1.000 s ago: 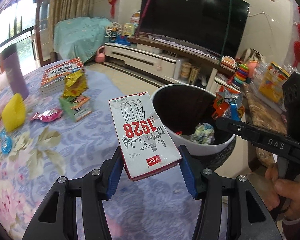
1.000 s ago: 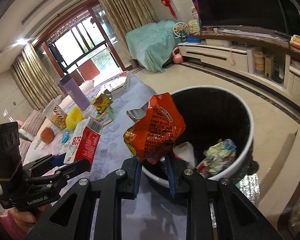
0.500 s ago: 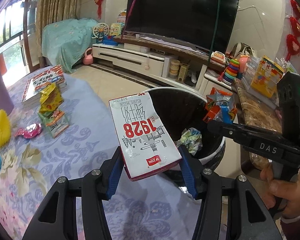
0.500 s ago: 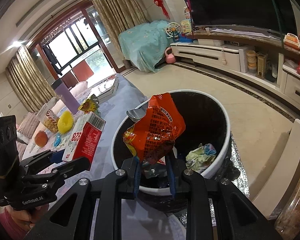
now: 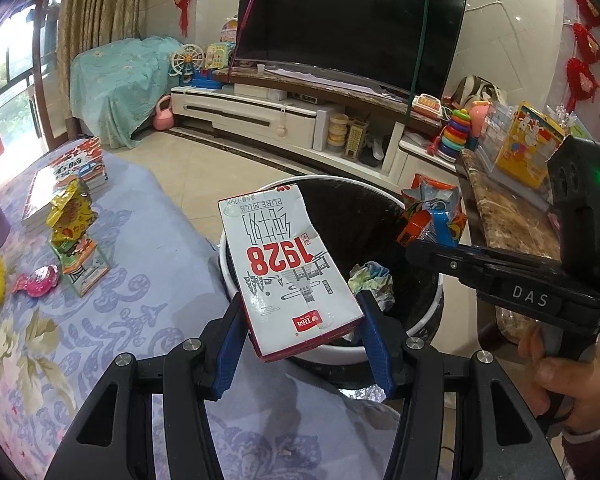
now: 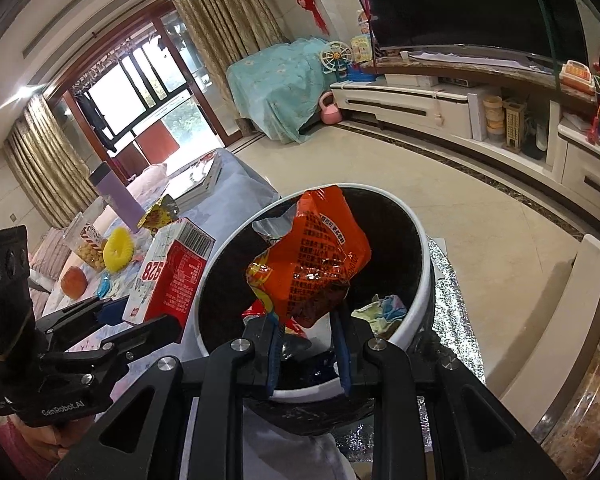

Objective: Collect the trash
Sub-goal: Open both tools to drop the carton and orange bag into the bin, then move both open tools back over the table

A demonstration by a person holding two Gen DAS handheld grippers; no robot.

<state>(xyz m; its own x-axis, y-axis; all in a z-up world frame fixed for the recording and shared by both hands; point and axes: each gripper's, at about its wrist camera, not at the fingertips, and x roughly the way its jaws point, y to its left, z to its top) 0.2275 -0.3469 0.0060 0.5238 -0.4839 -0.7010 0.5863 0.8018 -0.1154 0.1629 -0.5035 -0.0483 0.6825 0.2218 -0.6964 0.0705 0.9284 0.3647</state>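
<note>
The left gripper (image 5: 302, 330) gripped a milk carton (image 5: 288, 276) by its lower end, the carton tilted up over the near rim of the bin (image 5: 432, 308). Crumpled paper (image 5: 370, 280) lay inside. The right gripper (image 5: 432, 240), held in a hand (image 5: 568, 376), clamped what looked like a snack wrapper (image 5: 434, 210) above the bin's far side. More wrappers (image 5: 72, 220) sat on the flowered tablecloth (image 5: 140, 320).

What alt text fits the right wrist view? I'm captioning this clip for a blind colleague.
The right gripper clamps a crumpled orange snack bag above an open white-rimmed trash bin that already holds crumpled wrappers. At left, the left gripper grips a red-and-white milk carton beside the bin, with a cluttered blue floral table behind.
</note>
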